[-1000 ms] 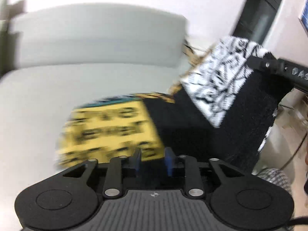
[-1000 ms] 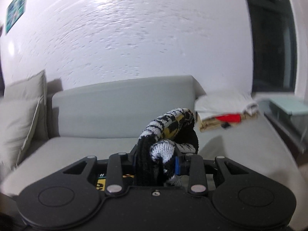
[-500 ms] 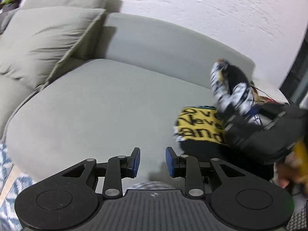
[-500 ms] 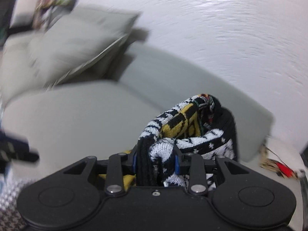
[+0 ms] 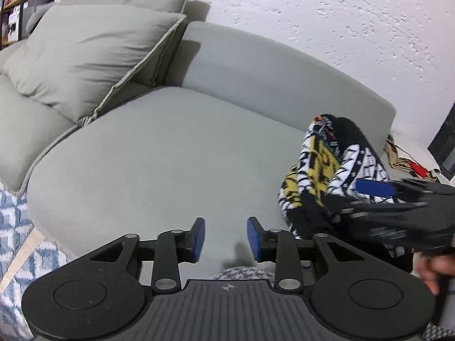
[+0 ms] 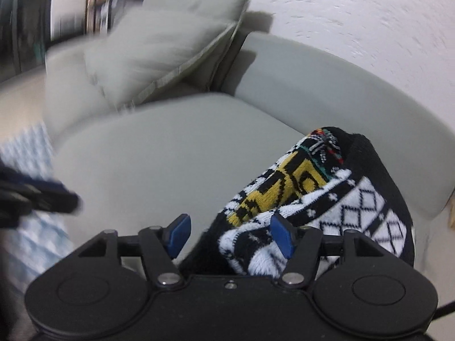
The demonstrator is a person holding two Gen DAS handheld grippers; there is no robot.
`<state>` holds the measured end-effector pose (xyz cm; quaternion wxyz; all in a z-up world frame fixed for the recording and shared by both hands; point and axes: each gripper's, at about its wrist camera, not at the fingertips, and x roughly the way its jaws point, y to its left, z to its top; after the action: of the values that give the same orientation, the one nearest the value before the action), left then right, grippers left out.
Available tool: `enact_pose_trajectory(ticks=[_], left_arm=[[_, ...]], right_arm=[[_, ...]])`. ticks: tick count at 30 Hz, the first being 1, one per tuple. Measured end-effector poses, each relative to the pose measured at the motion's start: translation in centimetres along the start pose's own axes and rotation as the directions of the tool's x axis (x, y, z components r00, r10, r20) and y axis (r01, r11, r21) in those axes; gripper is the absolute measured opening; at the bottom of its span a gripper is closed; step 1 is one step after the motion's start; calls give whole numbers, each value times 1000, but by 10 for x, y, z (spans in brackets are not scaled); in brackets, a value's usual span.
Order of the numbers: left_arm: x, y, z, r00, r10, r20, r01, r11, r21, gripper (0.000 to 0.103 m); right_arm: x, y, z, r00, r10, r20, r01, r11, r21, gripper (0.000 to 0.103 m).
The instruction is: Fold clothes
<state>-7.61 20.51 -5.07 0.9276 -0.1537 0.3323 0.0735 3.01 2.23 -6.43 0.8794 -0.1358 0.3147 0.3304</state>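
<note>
A folded knit garment (image 5: pixel 321 167), black and white with a yellow patch, lies bunched on the right part of the grey sofa seat (image 5: pixel 159 153). My left gripper (image 5: pixel 226 237) is open and empty, over the seat's front edge, left of the garment. My right gripper (image 6: pixel 230 234) is open, its jaws wide apart, with the garment (image 6: pixel 287 196) lying between and beyond its fingers, loose. The right gripper also shows in the left wrist view (image 5: pixel 398 207), blurred, right beside the garment.
Two grey cushions (image 5: pixel 93 54) lean at the sofa's left. The backrest (image 5: pixel 270 76) curves behind the seat against a white wall. A blue and white rug (image 5: pixel 17 244) lies on the floor at the left. More cloth (image 5: pixel 406 162) lies at the far right.
My right gripper has opened and let go of the garment, which now rests on the seat. My left gripper let go earlier and has drawn back to the left.
</note>
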Motion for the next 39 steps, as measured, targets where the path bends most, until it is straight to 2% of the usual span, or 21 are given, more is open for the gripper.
enact_pose_trajectory(ticks=[4,7,8,10,12,14,17,22,24,26,29,31,33,34,35,37,39], left_arm=[[-9,-25,3,998,-47,33,45,998,50,41],[0,-47,10,993,-107,42,102,989,109,49],[7,-53,13,991,-130,40,123,984,131,58],[25,-70,20,986,-168,12,164,971,172,67],[45,-86,25,980,-195,-32,198,960,197,67],[68,-93,35,973,-212,-86,225,959,175,65],[98,-98,47,948,-262,-179,283,954,102,54],[132,-107,44,941,-181,-285,215,972,93,54],[140,-102,39,926,-202,-320,227,973,43,49],[141,-103,35,917,-220,-334,240,971,19,36],[123,-107,37,936,-217,-278,239,970,46,26],[109,-106,40,948,-218,-231,235,971,49,25],[102,-89,41,955,-213,-205,214,977,-17,25],[106,-77,38,955,-204,-216,197,979,-52,25],[110,-66,35,954,-196,-227,180,980,-88,25],[119,-42,28,951,-182,-249,145,977,-158,25],[126,-19,21,947,-200,-250,142,962,-232,26]], right_arm=[[-60,-42,-7,993,78,92,-93,980,173,61],[-89,-79,-21,987,61,147,-104,947,303,61],[-94,-91,-26,987,44,155,-95,935,341,61],[-101,-113,-39,986,16,163,-84,903,422,60],[-103,-131,-54,987,-3,163,-81,857,508,60],[-106,-147,-68,986,-15,163,-84,812,578,60],[-106,-157,-80,986,-22,167,-84,794,603,60],[-102,-167,-93,986,-10,169,-102,763,639,61],[-100,-168,-96,986,-7,164,-101,762,640,61],[-96,-169,-97,988,-7,154,-94,764,639,61],[-88,-171,-95,991,-18,134,-73,767,637,61],[-84,-170,-87,991,-40,131,-51,781,623,61],[-80,-169,-77,987,-73,141,-26,802,597,60],[-76,-168,-70,985,-84,149,-18,815,579,50],[-71,-167,-62,983,-91,157,-13,829,559,34],[-57,-165,-45,982,-95,164,-4,855,519,26],[-34,-160,-26,986,-94,140,18,883,469,26]])
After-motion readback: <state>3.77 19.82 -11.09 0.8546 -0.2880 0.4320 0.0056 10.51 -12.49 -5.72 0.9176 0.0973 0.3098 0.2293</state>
